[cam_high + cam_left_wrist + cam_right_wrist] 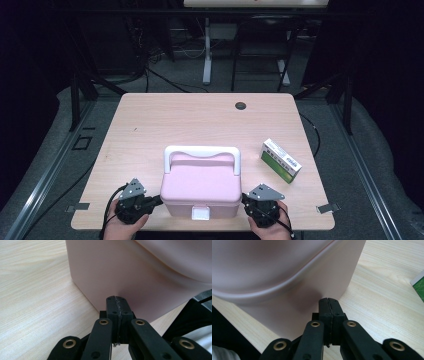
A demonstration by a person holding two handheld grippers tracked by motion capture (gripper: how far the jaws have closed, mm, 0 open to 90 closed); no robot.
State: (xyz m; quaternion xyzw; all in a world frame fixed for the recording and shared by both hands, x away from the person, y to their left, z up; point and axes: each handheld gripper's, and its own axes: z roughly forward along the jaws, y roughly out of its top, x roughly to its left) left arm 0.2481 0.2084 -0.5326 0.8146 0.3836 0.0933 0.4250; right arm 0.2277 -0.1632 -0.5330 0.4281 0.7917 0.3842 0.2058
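Dark lab floor with cables and frame legs surrounds a pale wooden table (200,120) that we work at. Biggest item on it is a pink plastic carry box with a white handle and white front latch (201,185), sitting at the near edge, centred, lid down and latch seemingly closed. To its right, well apart, lies a small green-and-white cardboard carton (281,160), untouched. Our left gripper (159,201) has both jaws pressed together with nothing between them, tips at or against the box's left wall low down (117,300). Our right gripper (244,200) is likewise fully closed and empty, tips up against the right wall (329,301). We judge this an early stage: both tongs bracket the box from either side, likely to push or steady it; box unopened, carton not placed anywhere, so nearly everything remains.
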